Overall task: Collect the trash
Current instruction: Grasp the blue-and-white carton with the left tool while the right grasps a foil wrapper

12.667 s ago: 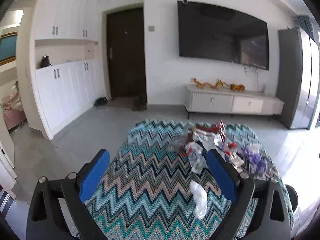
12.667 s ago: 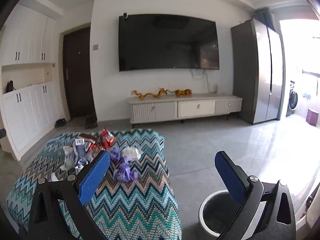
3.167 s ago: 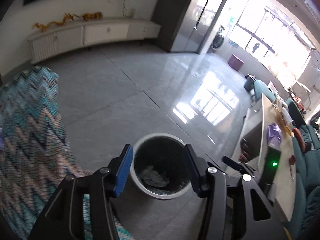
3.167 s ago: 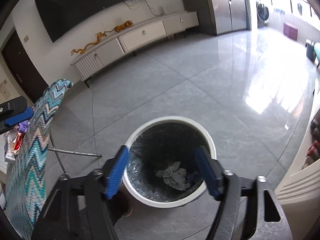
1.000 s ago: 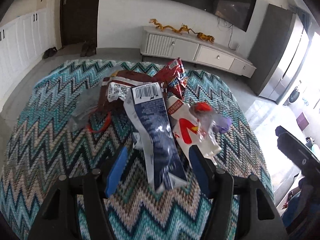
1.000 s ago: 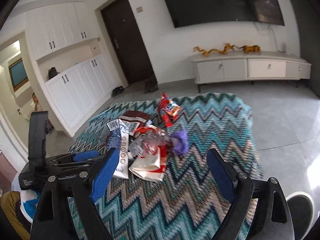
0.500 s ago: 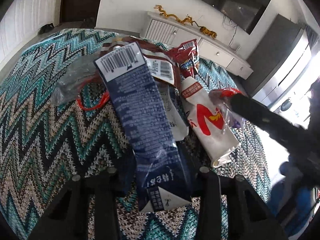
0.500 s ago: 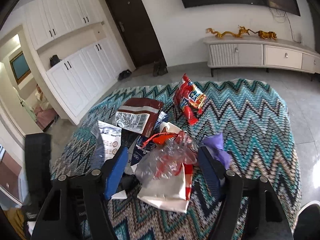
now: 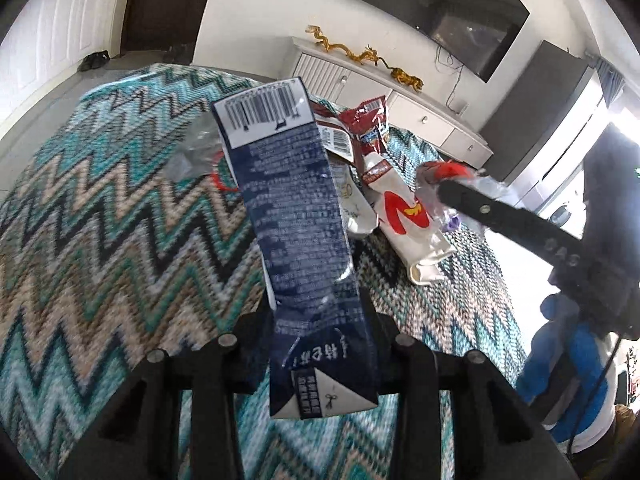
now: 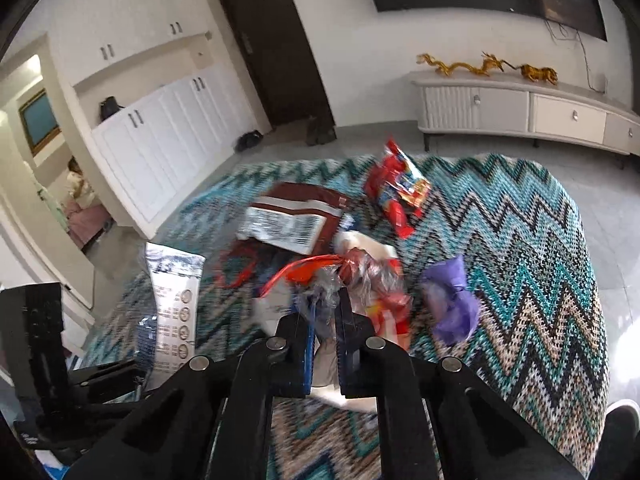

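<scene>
Pinching wrappers: left gripper (image 9: 316,320) navy packet (image 9: 292,204), right gripper (image 10: 326,312) clear bag (image 10: 352,276).

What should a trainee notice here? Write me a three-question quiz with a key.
1. True or false: the left gripper holds the blue packet.
2. The right gripper is shut on: A) purple wrapper, B) clear plastic bag, C) red snack bag.
3. Fill in: the trash lies on a zigzag-patterned ____.

Key: 1 true; 2 B; 3 cloth.
</scene>
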Motion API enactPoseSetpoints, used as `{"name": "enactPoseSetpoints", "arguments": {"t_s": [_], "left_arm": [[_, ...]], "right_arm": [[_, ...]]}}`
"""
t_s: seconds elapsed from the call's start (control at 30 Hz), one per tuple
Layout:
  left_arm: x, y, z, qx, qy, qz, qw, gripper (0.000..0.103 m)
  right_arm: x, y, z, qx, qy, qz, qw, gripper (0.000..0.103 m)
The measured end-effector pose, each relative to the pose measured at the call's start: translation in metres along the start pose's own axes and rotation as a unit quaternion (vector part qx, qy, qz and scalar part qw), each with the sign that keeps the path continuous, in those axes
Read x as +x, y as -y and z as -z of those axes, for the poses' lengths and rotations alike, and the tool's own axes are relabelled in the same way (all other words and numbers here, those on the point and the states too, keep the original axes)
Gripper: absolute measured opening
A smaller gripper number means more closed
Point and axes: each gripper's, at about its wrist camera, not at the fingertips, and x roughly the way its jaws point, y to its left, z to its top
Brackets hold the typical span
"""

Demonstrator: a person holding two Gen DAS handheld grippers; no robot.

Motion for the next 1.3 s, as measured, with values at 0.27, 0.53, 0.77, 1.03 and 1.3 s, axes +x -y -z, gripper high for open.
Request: {"name": "enactPoseSetpoints", "arguments": {"t_s": [0.27,0.53,0.77,1.03,1.3], "left_arm": [[-0.050,-0.010,0.011,-0.007,0.029,-0.005,0.9995,0.036],[-0.097,-0.014,0.027,-0.013,0.061,-0.011,0.9980,0.036],[-0.106,-0.026,0.035,-0.027,0.063,-0.017,0.9975,0.036],[-0.090,-0.043,0.036,-0.022,0.053,-0.024,0.9980,0.036],[-0.073,-0.047,0.038,-0.023,0.037,-0.029,0.9986,0.036]], "right_arm": [[-0.060,-0.045,0.003,-0.023,0.039,-0.030,0.999,0.008],[-0.098,-0.063,0.016,-0.020,0.049,-0.031,0.998,0.008],[-0.063,-0.061,0.048,-0.016,-0.014,-0.013,1.000,0.037],[-0.005,-0.037,0.070,0.026,-0.070,0.011,0.997,0.041],[0.021,-0.029,0.072,0.038,-0.080,-0.017,0.996,0.018]]}}
